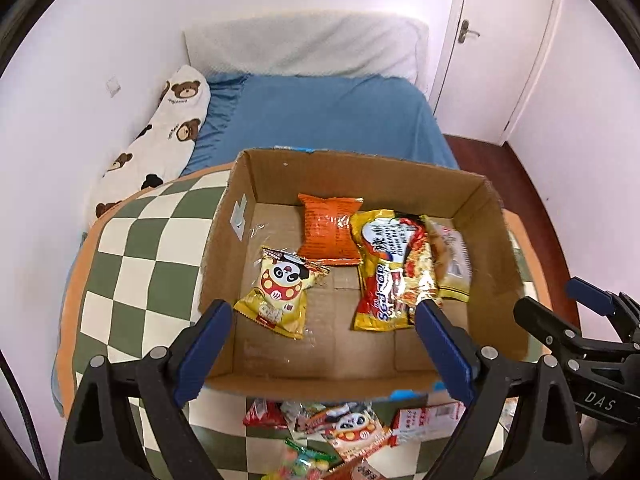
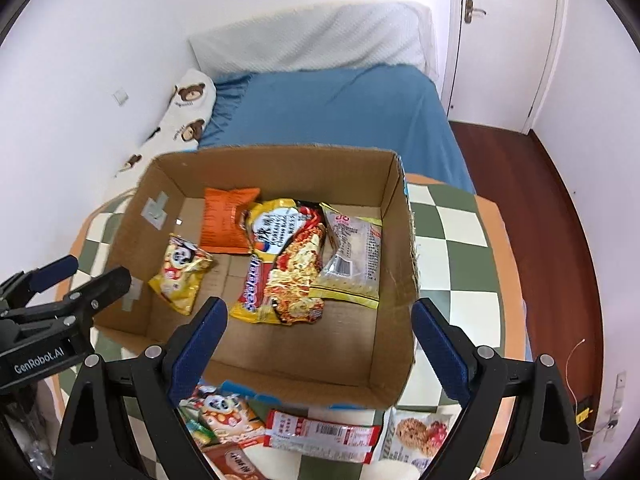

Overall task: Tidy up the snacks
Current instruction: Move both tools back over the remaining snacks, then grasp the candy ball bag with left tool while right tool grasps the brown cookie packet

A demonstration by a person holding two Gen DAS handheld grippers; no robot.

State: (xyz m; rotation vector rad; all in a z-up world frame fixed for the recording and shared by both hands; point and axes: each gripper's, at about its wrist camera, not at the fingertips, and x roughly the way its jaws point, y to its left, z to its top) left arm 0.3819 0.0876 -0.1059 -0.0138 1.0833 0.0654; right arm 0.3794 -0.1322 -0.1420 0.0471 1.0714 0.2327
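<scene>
A: Four packets sit in the cardboard box (image 1: 460, 196), ahead of both claws; more snacks (image 2: 320, 436) lie under them.
B: Left gripper (image 1: 324, 324) jaws apart, empty. Right gripper (image 2: 318, 320) same.

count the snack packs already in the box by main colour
Inside the cardboard box:
orange: 1, the orange pack
yellow: 3, the panda pack, the noodle pack and the yellow-edged clear pack
total: 4
</scene>
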